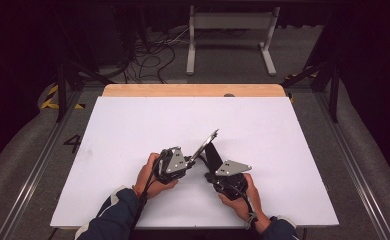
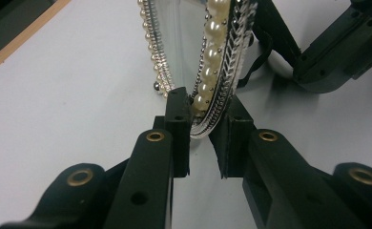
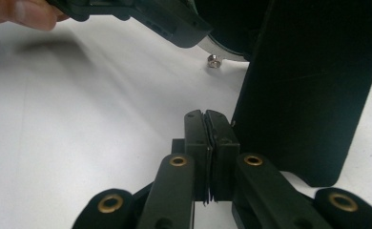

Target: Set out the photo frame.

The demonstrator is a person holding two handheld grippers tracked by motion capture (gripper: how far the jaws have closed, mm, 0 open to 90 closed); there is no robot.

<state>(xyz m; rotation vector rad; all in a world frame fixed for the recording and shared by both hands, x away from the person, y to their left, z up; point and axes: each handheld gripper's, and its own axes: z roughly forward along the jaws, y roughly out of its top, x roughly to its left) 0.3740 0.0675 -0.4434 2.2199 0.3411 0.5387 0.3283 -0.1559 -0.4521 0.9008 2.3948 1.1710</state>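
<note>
- White tabletop [image 1: 133, 130] is lying bare under both hands.
- Left gripper [image 2: 198, 119] is clamping the rim of a pearl-edged, silver-framed mirror [image 2: 212, 62], tilting it above mid-table.
- Right gripper [image 3: 206, 131], jaws pressed together on nothing, is waiting beside its black stand flap [image 3: 308, 86].
- Steady, gentle squeezing seems wise: beaded metal looks slippery, glass fragile.
</note>
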